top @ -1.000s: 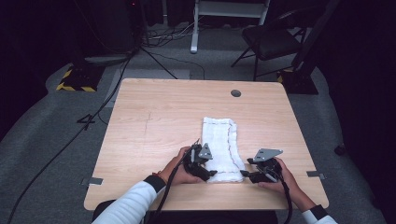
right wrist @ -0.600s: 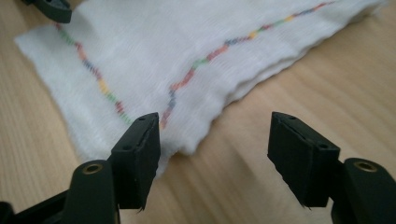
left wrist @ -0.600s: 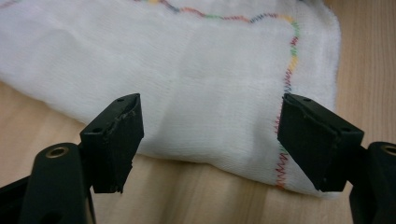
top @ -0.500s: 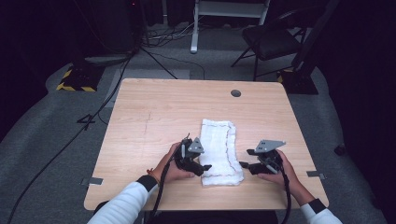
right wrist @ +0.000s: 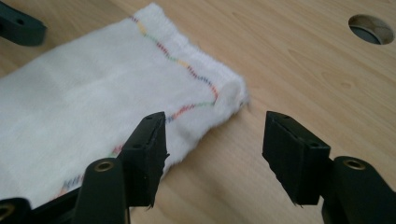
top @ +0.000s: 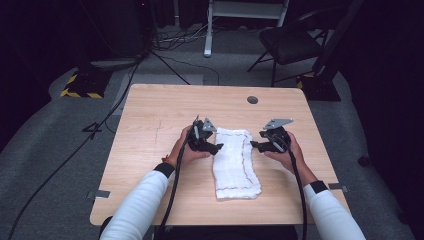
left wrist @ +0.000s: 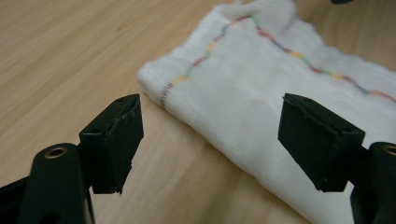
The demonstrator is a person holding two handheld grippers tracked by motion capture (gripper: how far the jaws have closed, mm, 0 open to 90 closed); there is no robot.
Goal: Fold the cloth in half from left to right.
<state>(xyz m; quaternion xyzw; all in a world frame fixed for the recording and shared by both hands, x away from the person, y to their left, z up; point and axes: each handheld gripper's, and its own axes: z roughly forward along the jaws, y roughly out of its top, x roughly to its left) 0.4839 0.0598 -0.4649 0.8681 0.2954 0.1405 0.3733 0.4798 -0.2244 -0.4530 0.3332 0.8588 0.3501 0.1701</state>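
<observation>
**Grippers flank the folded cloth**

Left gripper (top: 219, 148), jaws wide apart, nothing held, sits at the far left corner of the white cloth (top: 234, 162), frame centre. Right gripper (top: 253, 145), likewise agape and empty, hangs just off the far right corner. Cloth lies flat on the wooden table (top: 150, 125).

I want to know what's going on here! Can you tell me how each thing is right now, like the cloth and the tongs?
White cloth: folded into a long strip, lying flat on the table, nothing gripping it.
Left tongs: open, empty, beside the cloth's left edge near its far end.
Right tongs: open, empty, beside the cloth's right edge near its far end.
Table: bare wood around the cloth.
Chair: standing behind the table, nobody on it.
</observation>
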